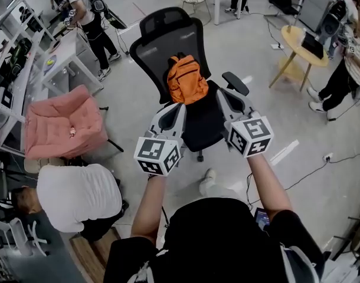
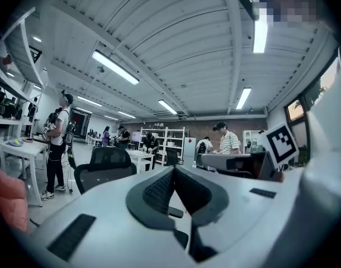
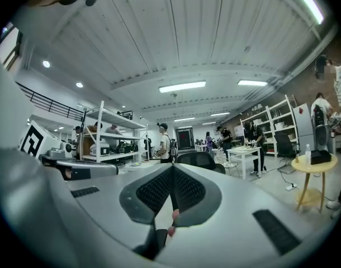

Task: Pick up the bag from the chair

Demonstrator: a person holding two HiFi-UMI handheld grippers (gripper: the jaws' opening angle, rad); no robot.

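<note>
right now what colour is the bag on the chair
Orange bag, clearest in the head view.

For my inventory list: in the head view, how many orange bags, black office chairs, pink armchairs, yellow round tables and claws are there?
Orange bag: 1
Black office chair: 1
Pink armchair: 1
Yellow round table: 1
Claws: 2 (left claw, right claw)
Total: 6

No legible text or label; no brand, number or sign in any view.

Orange bag (image 1: 187, 79) on the black chair (image 1: 162, 40) (against its backrest)
</note>
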